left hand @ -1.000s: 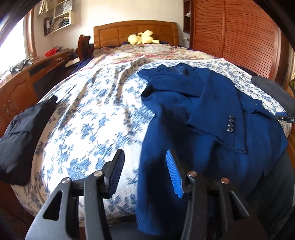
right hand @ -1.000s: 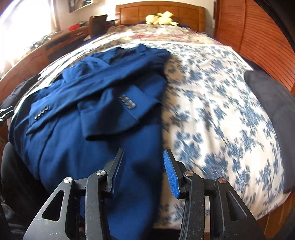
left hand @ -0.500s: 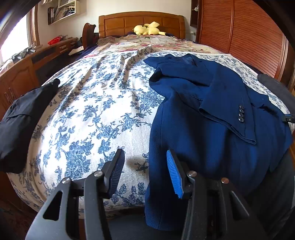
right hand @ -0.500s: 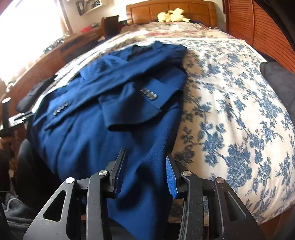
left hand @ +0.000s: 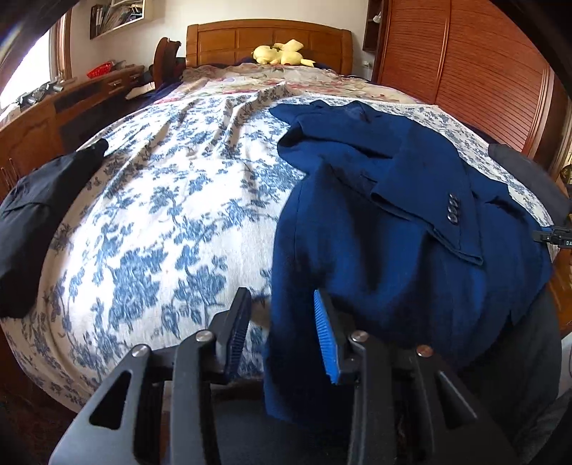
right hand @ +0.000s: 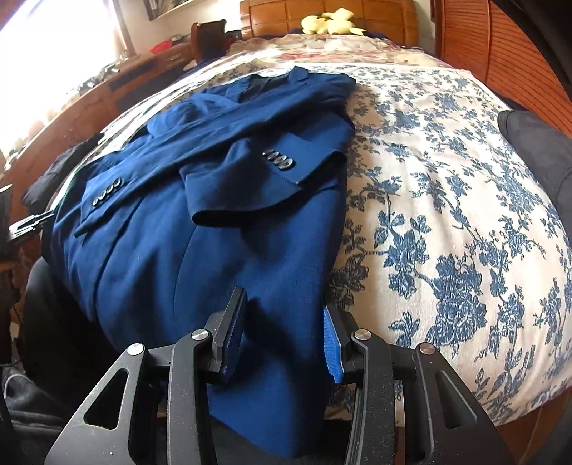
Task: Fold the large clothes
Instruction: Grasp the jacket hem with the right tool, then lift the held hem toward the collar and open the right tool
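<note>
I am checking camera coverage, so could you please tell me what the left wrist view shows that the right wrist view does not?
Only the left wrist view shows the wall shelf and the full spread of the black garment at the bed's edge. Only the right wrist view shows both buttoned cuffs, including the second cuff, and the bright window. Both show the blue jacket, the floral bedspread, the headboard and the yellow plush toy.

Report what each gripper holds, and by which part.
Left gripper: nothing yet; its jaws are closing around the hem edge of the blue jacket. Right gripper: jacket hem lies between its jaws; a grip cannot be told.
</note>
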Motion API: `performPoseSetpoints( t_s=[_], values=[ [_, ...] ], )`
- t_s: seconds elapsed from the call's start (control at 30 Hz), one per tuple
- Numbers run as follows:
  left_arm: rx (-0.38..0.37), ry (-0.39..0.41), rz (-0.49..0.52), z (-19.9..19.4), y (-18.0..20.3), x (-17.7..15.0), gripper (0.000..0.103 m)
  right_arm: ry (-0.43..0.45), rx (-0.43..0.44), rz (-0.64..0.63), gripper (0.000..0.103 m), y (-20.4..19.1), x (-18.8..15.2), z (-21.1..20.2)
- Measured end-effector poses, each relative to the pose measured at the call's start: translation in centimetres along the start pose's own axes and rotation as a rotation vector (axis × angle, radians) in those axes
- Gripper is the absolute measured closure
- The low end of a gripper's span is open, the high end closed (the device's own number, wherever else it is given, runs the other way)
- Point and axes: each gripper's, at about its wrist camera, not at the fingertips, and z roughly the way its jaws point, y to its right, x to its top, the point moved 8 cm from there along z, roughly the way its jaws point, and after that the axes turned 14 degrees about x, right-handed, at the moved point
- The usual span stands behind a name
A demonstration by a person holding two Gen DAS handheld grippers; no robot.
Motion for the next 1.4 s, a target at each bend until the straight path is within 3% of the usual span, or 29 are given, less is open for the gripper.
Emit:
performPoseSetpoints(
  t_s=[0.17,0.2,0.23,0.3,0.37,0.73,0.83,0.97,1.13,1.4],
  values=[
    [-0.04,-0.011,0.026,-0.5,1.4,-1.0,0.07,0.001,0.014,0.015,0.064,0.1,-0.3,0.3],
    [-0.035,-0.009,0.029,-0.6,1.5,-1.0,0.078,0.004,0.017,0.013,0.065,0.0,-0.2,0.4],
    [-0.025,-0.006,0.026,-0.7,1.4,-1.0,0.091,0.014,0.017,0.007,0.072,-0.1,-0.1,0.3],
    [-0.031,-0.007,0.023,-0.9,1.4,-0.8,0.095,0.037,0.024,0.0,0.084,-0.4,0.2,0.1],
    [-0.042,0.006,0.019,-1.5,1.5,-0.4,0.096,0.061,0.04,0.005,0.088,-0.4,0.5,-0.2],
    [-0.08,0.059,0.02,-3.9,2.5,2.0,0.1,0.036,0.07,0.03,0.087,0.2,-0.1,0.8],
    [-0.059,0.099,-0.026,-5.2,2.1,4.0,0.101,0.043,0.102,0.026,0.098,-0.2,0.4,0.4],
    [-0.086,0.196,-0.054,-8.7,1.9,7.6,0.101,0.144,0.164,0.012,0.1,-1.8,3.4,-2.0],
    [-0.087,0.284,0.002,-12.8,2.9,12.4,0.101,0.304,0.23,-0.062,0.1,-5.6,9.2,-6.0],
    [-0.084,0.423,0.018,-18.6,3.2,18.9,0.102,0.451,0.239,-0.176,0.1,-10.2,15.8,-11.7]
  ],
)
